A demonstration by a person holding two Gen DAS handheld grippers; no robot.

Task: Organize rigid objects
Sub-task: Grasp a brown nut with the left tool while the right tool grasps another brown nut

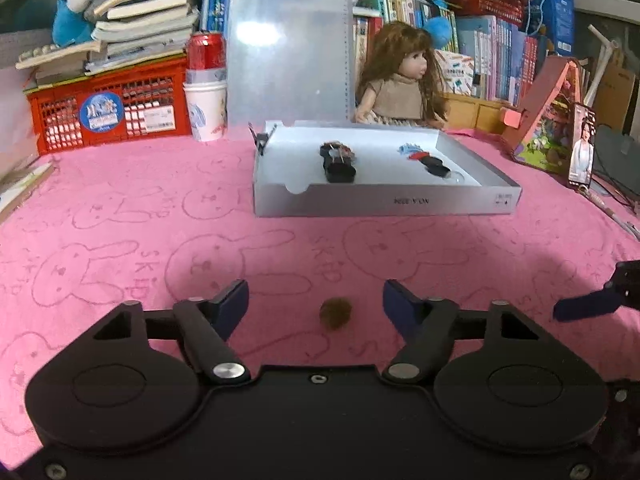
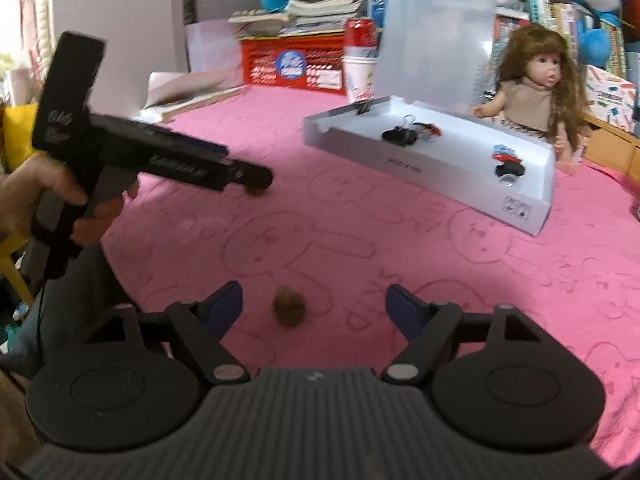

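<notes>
Each gripper has a small brown nut between its spread fingers, untouched: the left gripper over one nut, the right gripper over another, both on the near pink table. Centre each nut, which sits left of middle on the right side, then close slowly so it cannot roll. The white tray waits far.

Both wrist cameras look low and forward across the pink cloth, sharing the white tray (right view angled leftward).

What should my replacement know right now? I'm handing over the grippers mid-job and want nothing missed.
Left gripper: jaws open, first brown ball on the pink cloth between them, not gripped.
Right gripper: jaws open around second brown ball, not gripped.
Done: binder clip and small items lie in the white tray.
Left: both balls, presumably into the tray.
</notes>
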